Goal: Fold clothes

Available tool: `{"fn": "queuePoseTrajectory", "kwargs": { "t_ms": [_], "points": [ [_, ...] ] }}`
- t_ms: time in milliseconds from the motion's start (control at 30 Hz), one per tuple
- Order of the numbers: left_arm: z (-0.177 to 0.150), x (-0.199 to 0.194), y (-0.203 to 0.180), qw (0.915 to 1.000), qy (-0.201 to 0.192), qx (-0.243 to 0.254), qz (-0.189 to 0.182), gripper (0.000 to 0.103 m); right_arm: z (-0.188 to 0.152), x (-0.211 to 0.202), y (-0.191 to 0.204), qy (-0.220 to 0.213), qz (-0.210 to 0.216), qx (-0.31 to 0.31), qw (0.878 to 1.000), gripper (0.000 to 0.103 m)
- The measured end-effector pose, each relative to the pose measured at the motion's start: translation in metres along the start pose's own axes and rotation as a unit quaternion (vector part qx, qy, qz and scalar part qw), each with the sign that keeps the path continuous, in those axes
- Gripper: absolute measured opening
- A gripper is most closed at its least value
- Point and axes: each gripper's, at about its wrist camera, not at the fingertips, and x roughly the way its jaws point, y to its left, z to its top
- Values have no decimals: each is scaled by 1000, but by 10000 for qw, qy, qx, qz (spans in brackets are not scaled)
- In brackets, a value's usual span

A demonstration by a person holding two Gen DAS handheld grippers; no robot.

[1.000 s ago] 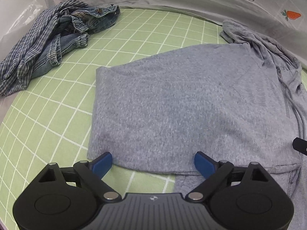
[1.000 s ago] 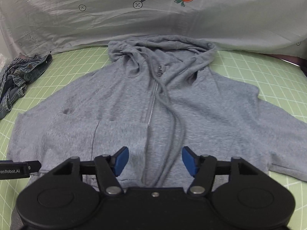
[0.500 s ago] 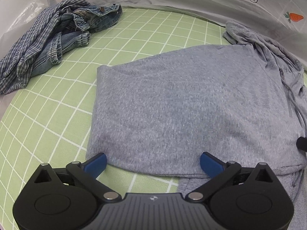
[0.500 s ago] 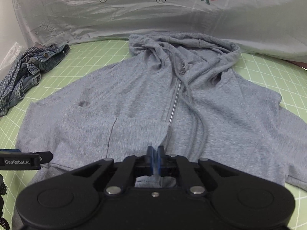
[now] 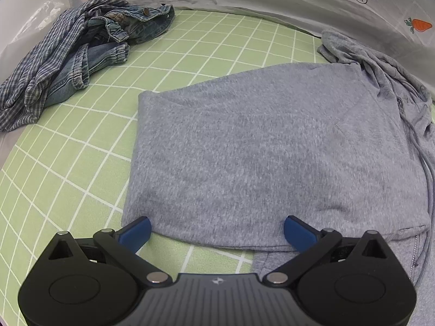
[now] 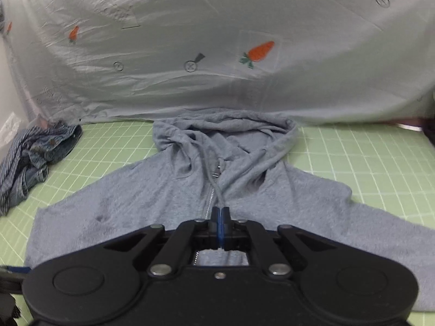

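A grey zip hoodie [image 5: 244, 149] lies face up on the green grid mat [image 5: 68, 163], its left sleeve folded in over the body. My left gripper [image 5: 216, 224] is open, its blue pads [image 5: 137, 231] straddling the near edge of that folded part, low over the cloth. In the right wrist view the hoodie [image 6: 136, 198] spreads out with its hood at the far end. My right gripper [image 6: 220, 212] is shut on the hoodie front, right at the zipper and drawstring.
A heap of denim and plaid clothes [image 5: 68, 54] sits at the mat's far left corner, seen too as the clothes heap [image 6: 32, 157]. A white sheet with carrot prints [image 6: 217, 54] rises behind the mat [image 6: 367, 163].
My right gripper went from open to shut on the hoodie front and its view has swung upward. My left gripper's jaws spread a little wider at the folded edge.
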Motion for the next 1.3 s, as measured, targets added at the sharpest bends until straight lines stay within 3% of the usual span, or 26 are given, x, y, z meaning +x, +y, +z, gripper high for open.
{"fn": "queuePoseTrajectory", "kwargs": {
  "t_ms": [100, 200, 233, 500, 567, 600, 633, 733, 1133, 1300],
  "points": [
    [0, 0, -2, 10000, 25, -19, 55, 103, -10, 4, -5, 179, 36, 174, 9997, 9],
    [1, -6, -3, 9998, 65, 58, 153, 103, -28, 9, 8, 414, 151, -42, 9990, 32],
    [1, -7, -4, 9998, 78, 85, 186, 103, -32, 12, 12, 488, 191, -106, 9986, 33],
    [-5, -11, 5, 9996, 195, 28, 207, 103, -55, 34, 40, 1017, 425, -574, 9923, 34],
    [-5, -9, 5, 9995, 238, -17, 188, 103, -57, 35, 42, 1033, 385, -679, 9916, 31],
    [-4, -8, 5, 9995, 246, -32, 181, 103, -58, 35, 43, 1003, 355, -767, 9914, 20],
    [-4, -8, 4, 9995, 242, -9, 193, 103, -57, 34, 43, 972, 378, -804, 9913, 13],
    [-2, -9, 0, 9994, 216, 102, 269, 103, -55, 31, 41, 881, 469, -891, 9910, 9],
    [-3, -11, -5, 9988, 251, 281, 309, 103, -19, -1, 41, -50, 280, -1114, 9934, 7],
    [-7, -7, -9, 9983, 235, 361, 401, 103, 5, -14, 22, -479, 54, -819, 9955, 6]
  ]
}}
